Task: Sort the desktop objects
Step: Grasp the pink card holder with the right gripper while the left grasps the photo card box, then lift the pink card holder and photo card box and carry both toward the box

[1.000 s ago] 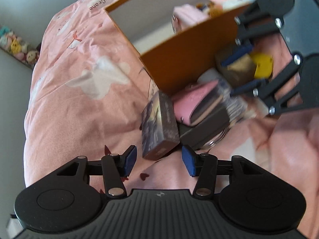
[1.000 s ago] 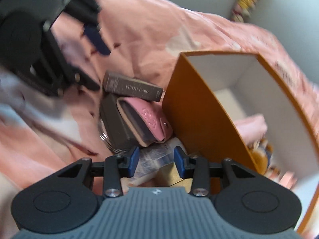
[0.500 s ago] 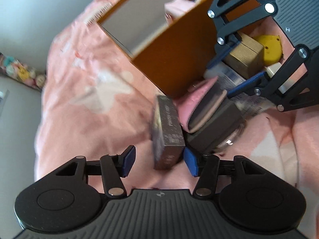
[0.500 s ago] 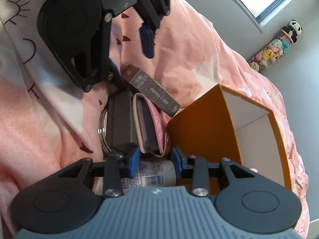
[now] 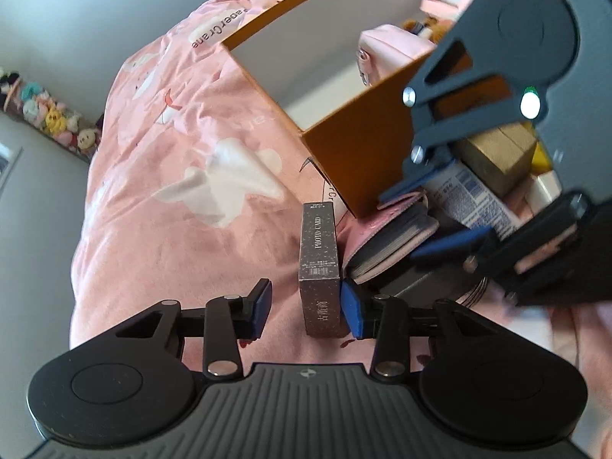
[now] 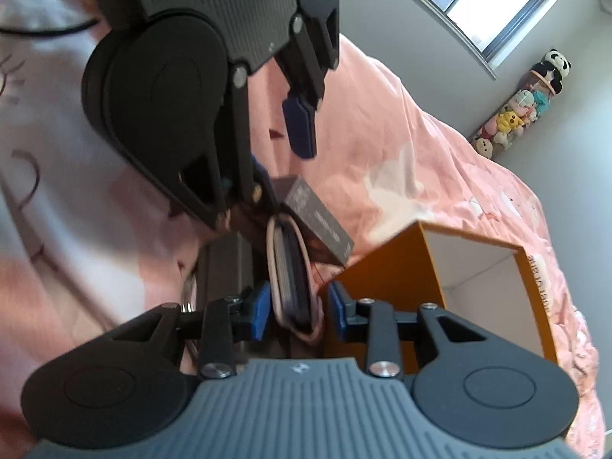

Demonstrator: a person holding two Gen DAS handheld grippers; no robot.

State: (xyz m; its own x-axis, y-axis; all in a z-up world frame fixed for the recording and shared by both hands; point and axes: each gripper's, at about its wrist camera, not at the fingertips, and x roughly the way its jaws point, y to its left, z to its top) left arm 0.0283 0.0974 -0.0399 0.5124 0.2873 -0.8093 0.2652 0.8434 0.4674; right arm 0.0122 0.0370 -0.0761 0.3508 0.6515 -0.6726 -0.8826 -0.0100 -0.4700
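A dark speckled box marked PHOTO CARD (image 5: 319,267) stands on edge on the pink bedspread. My left gripper (image 5: 306,311) is open around its near end, the right pad against it. A pink card holder (image 5: 390,244) leans beside the box; in the right wrist view the holder (image 6: 292,287) sits between the open fingers of my right gripper (image 6: 296,311). A dark case (image 5: 413,283) lies under it. The orange box (image 5: 359,157) stands open just behind, with pink items (image 5: 390,49) inside.
A white tube with blue print (image 5: 470,199), a tan cardboard box (image 5: 497,153) and a yellow item (image 5: 543,157) lie beside the orange box (image 6: 390,275). Plush toys (image 6: 528,111) line the wall. The pink bedspread (image 5: 191,191) spreads to the left.
My left gripper has moved forward so the photo card box now sits between its fingers. My right gripper has shifted from the white tube to straddle the pink card holder.
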